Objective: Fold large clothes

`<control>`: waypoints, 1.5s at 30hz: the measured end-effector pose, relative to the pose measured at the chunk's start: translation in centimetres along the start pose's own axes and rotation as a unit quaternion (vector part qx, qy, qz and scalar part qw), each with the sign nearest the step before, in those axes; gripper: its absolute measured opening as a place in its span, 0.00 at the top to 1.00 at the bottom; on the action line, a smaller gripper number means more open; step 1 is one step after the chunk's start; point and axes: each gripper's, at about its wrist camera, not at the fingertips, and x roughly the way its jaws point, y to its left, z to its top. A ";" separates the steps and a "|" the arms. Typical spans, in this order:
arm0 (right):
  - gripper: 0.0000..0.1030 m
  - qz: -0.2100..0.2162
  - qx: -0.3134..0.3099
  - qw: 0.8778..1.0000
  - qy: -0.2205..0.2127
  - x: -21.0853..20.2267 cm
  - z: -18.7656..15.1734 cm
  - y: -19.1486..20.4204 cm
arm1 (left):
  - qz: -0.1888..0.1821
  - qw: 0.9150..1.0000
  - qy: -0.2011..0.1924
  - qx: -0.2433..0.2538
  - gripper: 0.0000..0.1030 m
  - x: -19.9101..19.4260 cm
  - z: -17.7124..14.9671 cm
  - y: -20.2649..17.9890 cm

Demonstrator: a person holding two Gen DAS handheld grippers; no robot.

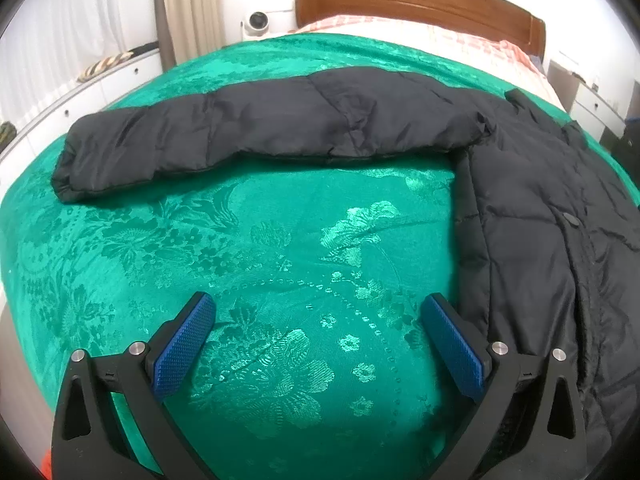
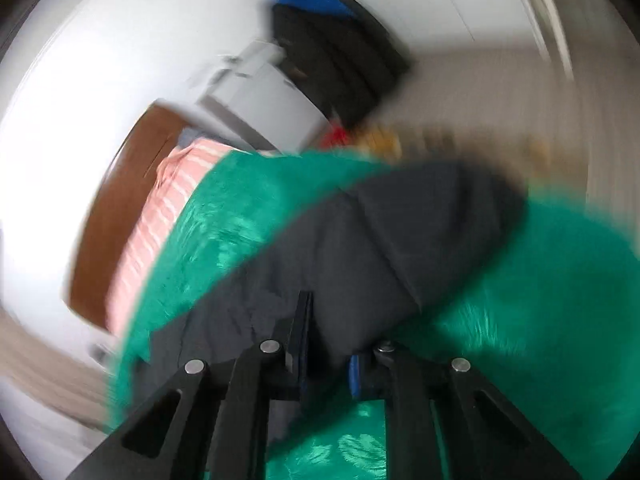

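Left hand-held gripper (image 1: 318, 344) released over bedspread (image 1: 260, 248); right hand-held gripper (image 2: 326, 344) clenched on black jacket (image 2: 400, 240). Carry sleeve across smoothly, flat.

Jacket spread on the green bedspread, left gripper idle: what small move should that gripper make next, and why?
Probably reach up to the cuff of the black puffer jacket's sleeve. The left gripper hovers open over bare green patterned bedspread, holding nothing, while that sleeve lies stretched out flat. The right gripper looks shut on jacket fabric, though that view is blurred.
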 end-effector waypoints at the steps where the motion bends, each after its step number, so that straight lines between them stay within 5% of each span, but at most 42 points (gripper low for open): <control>1: 0.85 -0.009 -0.058 0.998 -0.025 -1.6 0.0 2.5 | 0.001 1.000 -0.001 -0.001 0.00 0.0 0.0 0.0; 4: 0.85 0.012 -0.223 0.971 -0.085 -6.5 -1.1 11.9 | 0.002 1.000 -0.004 -0.003 0.00 0.0 -0.1 0.0; 8: 0.85 0.115 -0.359 0.918 -0.123 -12.0 -5.8 25.6 | 0.001 1.000 -0.002 -0.004 0.00 0.0 -0.1 0.0; 11: 0.85 0.176 -0.423 0.883 -0.100 -12.8 -11.4 34.4 | 0.000 1.000 -0.002 -0.004 0.00 0.0 0.0 0.0; 14: 0.82 0.214 -0.465 0.859 -0.025 -10.2 -19.6 41.1 | 0.000 1.000 -0.002 -0.004 0.00 0.0 0.0 0.0; 15: 0.63 0.219 -0.468 0.856 0.003 -9.1 -21.9 42.1 | 0.001 1.000 -0.003 -0.004 0.00 0.0 0.0 0.0; 16: 0.31 0.224 -0.469 0.854 0.039 -7.8 -24.6 43.0 | 0.000 1.000 -0.003 -0.004 0.00 0.0 0.1 0.0; 17: 0.20 0.225 -0.470 0.850 0.080 -6.4 -27.2 43.5 | 0.000 1.000 -0.004 -0.004 0.00 0.0 0.1 0.0; 20: 0.21 0.236 -0.464 0.841 0.150 -4.9 -33.6 43.0 | -0.001 1.000 -0.005 -0.004 0.00 0.0 0.0 0.1; 23: 0.21 0.256 -0.468 0.833 0.148 -6.2 -35.3 40.4 | -0.001 1.000 -0.006 -0.003 0.00 0.0 0.0 0.2; 26: 0.21 0.267 -0.455 0.839 0.132 -8.4 -35.0 37.6 | -0.001 1.000 -0.008 -0.002 0.00 0.0 -0.2 0.2; 30: 0.20 0.239 -0.416 0.873 0.083 -11.4 -31.1 31.8 | 0.001 1.000 -0.011 -0.002 0.00 -0.1 -0.4 0.1; 33: 0.16 0.188 -0.386 0.903 0.034 -13.3 -27.9 26.8 | 0.005 1.000 -0.018 -0.002 0.00 -0.1 -0.6 0.0; 40: 0.14 0.030 -0.314 0.949 -0.019 -10.3 -20.5 16.0 | 0.008 1.000 -0.026 -0.003 0.00 -0.2 -0.9 -0.3; 45: 0.14 -0.007 -0.237 0.971 -0.015 -8.3 -18.1 10.9 | 0.007 0.999 -0.031 -0.004 0.00 -0.3 -1.1 -0.2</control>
